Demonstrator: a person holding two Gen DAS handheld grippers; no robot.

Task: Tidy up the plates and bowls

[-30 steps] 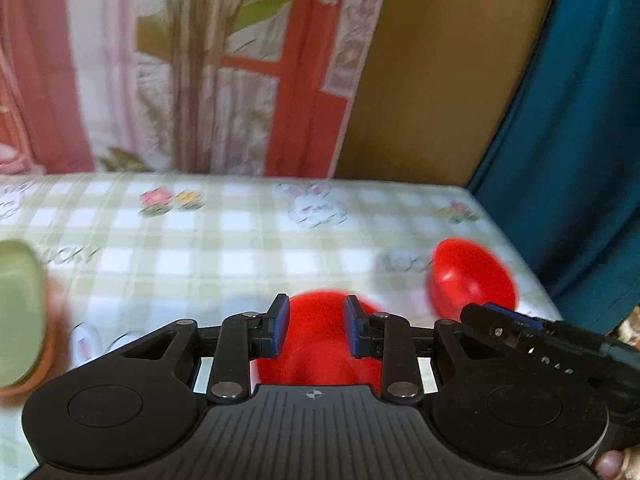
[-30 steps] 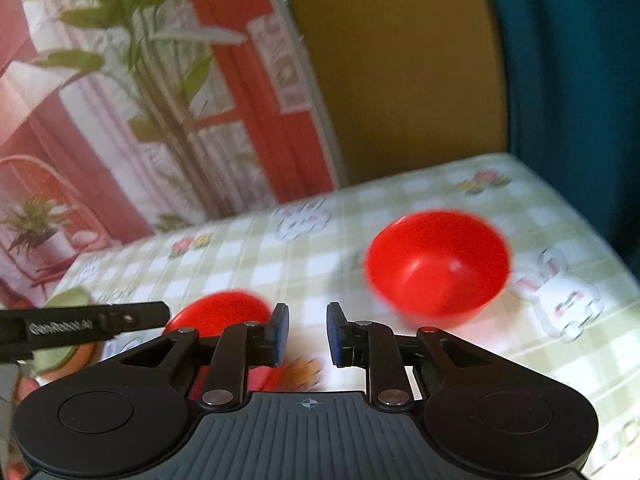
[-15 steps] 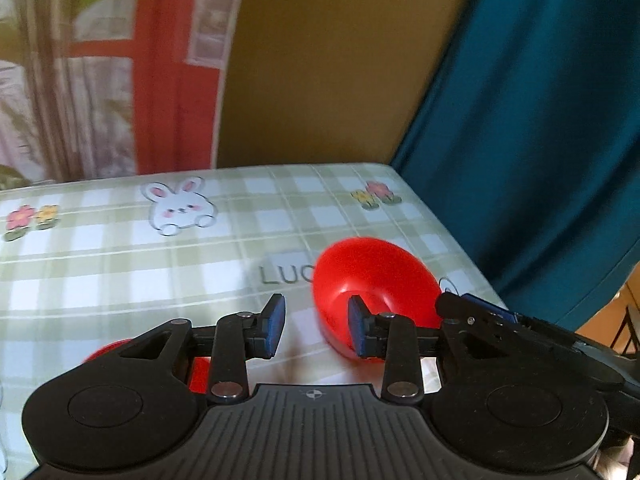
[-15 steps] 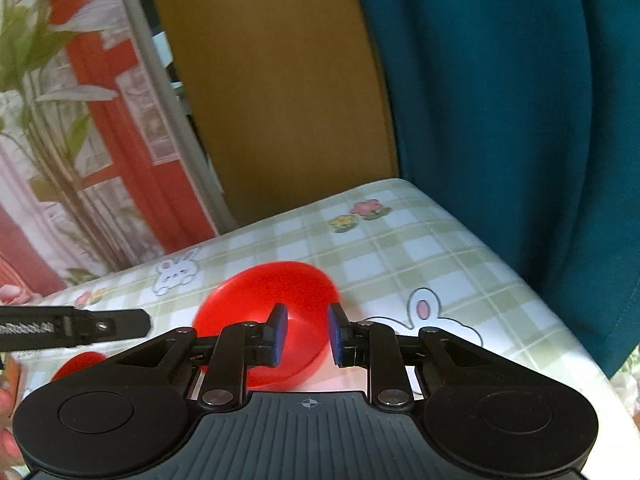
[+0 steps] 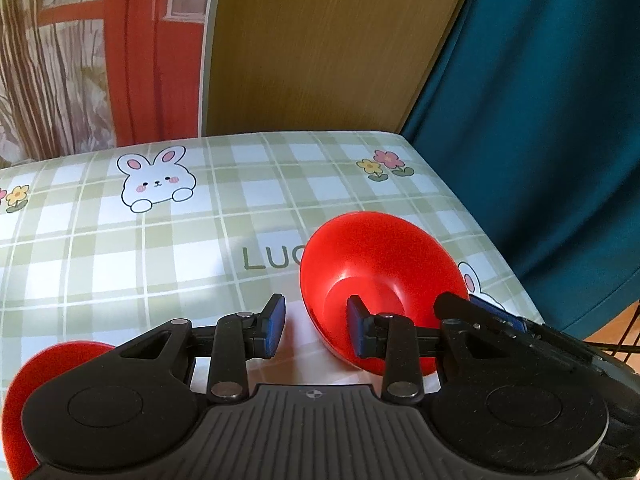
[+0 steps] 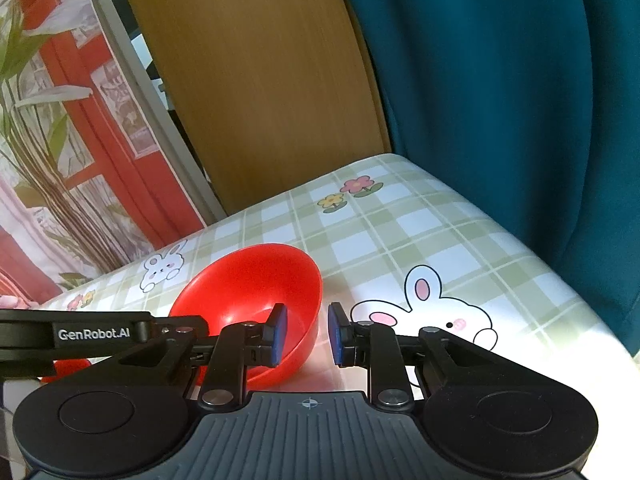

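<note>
Now the left tool (image 5: pixel 316 330) hangs low over the checked worktop (image 5: pixel 160 248), fingers spread and gripping nothing — its right finger sits in front of the red bowl (image 5: pixel 380 276). The right tool (image 6: pixel 307 334), likewise spread, straddles that bowl's (image 6: pixel 248 300) right rim without pinching it. A second red bowl (image 5: pixel 44 368) shows behind the left tool's body.
</note>
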